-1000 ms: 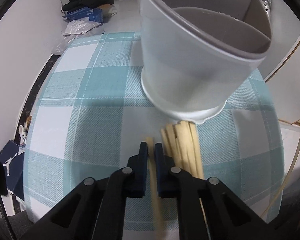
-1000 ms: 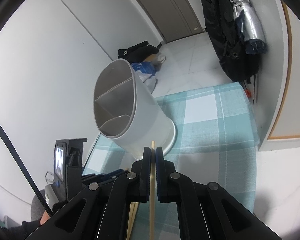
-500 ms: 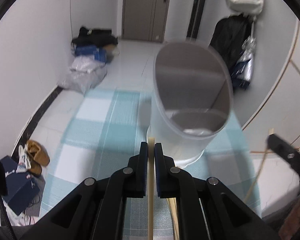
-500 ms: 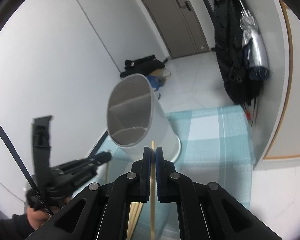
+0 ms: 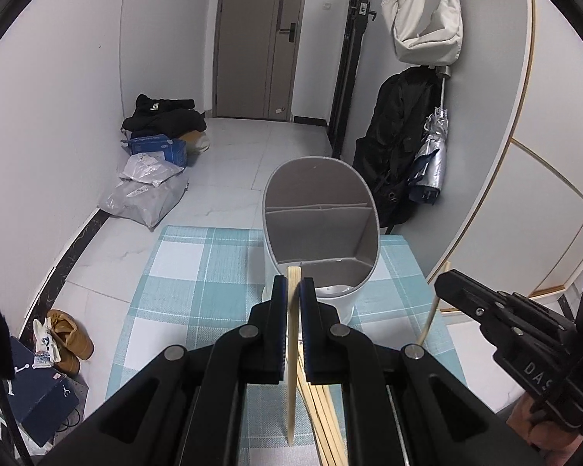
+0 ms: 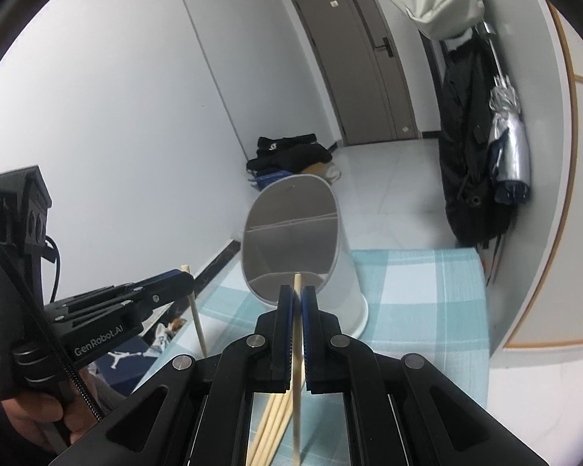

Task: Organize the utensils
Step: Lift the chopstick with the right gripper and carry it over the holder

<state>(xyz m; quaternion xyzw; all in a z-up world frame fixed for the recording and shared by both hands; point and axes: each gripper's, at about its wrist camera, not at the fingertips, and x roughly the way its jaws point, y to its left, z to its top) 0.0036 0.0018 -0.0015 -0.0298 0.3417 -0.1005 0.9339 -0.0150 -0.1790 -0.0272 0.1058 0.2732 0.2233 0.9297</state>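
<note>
Each hand-held gripper was clamped on a single wooden chopstick: the left hand-held gripper [image 5: 294,291] on one chopstick [image 5: 291,353], the right hand-held gripper [image 6: 297,303] on another [image 6: 297,365]. Both were raised above the checked bench [image 5: 182,272], facing the divided white utensil holder [image 5: 322,233]. More loose chopsticks [image 5: 324,415] lay below on the bench.

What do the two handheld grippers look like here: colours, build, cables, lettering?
Both are matte black, with silver rivets and blue pads inside the fingers. The left gripper carries white "GenRobot.AI" lettering and a black cable. The right gripper shows partial lettering, "DAS". Bare hands hold them.
</note>
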